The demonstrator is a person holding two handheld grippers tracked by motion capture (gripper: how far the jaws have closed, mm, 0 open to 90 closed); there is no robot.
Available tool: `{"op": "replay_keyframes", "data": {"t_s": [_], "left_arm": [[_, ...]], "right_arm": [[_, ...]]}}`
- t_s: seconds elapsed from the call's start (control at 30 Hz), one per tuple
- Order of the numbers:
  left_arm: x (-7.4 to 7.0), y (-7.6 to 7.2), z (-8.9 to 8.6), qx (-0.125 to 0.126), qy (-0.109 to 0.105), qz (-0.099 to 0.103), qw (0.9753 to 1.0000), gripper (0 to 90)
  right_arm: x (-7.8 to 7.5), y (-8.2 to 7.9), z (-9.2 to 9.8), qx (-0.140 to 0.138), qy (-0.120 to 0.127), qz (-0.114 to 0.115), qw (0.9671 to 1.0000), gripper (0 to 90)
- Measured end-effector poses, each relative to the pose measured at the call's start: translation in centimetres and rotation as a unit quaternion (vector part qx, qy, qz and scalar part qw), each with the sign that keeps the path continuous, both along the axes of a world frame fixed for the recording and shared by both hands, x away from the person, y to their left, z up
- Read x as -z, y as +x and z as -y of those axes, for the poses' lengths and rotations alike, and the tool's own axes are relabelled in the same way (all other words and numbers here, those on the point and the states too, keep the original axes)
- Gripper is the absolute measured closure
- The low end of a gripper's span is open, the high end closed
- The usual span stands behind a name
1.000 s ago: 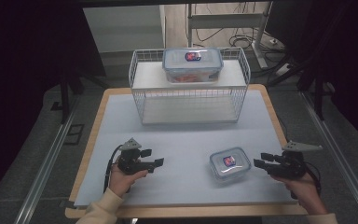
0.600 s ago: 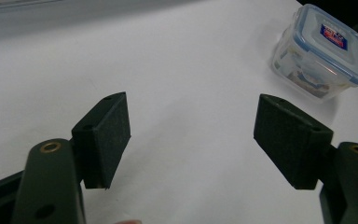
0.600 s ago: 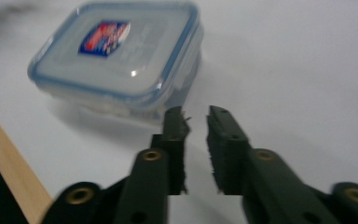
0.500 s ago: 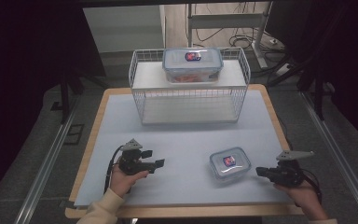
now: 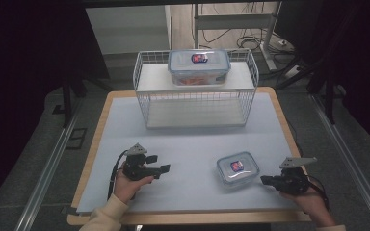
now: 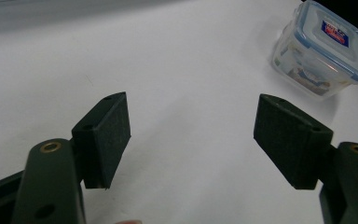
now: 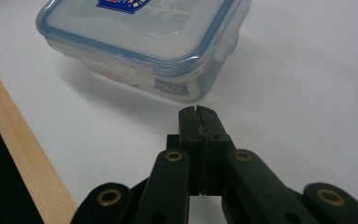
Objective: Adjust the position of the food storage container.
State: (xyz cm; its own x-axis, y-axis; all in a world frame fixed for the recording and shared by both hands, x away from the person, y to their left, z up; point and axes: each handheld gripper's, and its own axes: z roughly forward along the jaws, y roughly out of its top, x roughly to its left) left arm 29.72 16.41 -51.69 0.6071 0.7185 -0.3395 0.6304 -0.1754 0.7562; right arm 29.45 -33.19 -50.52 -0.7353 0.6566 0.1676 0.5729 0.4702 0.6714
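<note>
My right gripper (image 7: 198, 112), jaws pressed together and empty, sits just short of the small container (image 5: 237, 168) (lid on) at lower right of the high view. My left gripper (image 6: 193, 135) gapes wide, well apart.

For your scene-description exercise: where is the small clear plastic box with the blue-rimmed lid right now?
In the high view the small clear plastic box with the blue-rimmed lid sits on the white table, front right, just left of the right gripper.
</note>
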Motion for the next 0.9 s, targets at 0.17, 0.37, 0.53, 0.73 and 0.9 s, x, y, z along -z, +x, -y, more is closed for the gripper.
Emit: {"op": "replay_keyframes", "data": {"t_s": [0.17,0.37,0.53,0.73,0.9], "left_arm": [[0.0,0.0,0.0,-0.001,0.0,-0.001,1.0,26.5],[0.1,0.0,0.1,0.001,0.0,-0.001,1.0,26.5],[0.1,0.0,0.1,0.001,0.0,-0.002,1.0,26.5],[0.1,0.0,0.1,0.002,0.0,-0.002,1.0,26.5],[0.2,0.1,0.2,0.003,0.001,-0.003,1.0,26.5]], "right_arm": [[-0.2,-0.4,-1.3,-0.032,0.013,-0.003,0.9994,89.4],[-0.3,-1.6,-4.9,-0.08,0.015,0.0,0.9967,89.4],[-0.2,-2.2,-7.0,-0.1,0.012,0.008,0.9949,89.4],[-0.3,-2.3,-8.7,-0.1,0.009,0.021,0.9947,89.5],[-0.2,-1.9,-9.1,-0.085,0.014,0.023,0.996,89.4]]}}
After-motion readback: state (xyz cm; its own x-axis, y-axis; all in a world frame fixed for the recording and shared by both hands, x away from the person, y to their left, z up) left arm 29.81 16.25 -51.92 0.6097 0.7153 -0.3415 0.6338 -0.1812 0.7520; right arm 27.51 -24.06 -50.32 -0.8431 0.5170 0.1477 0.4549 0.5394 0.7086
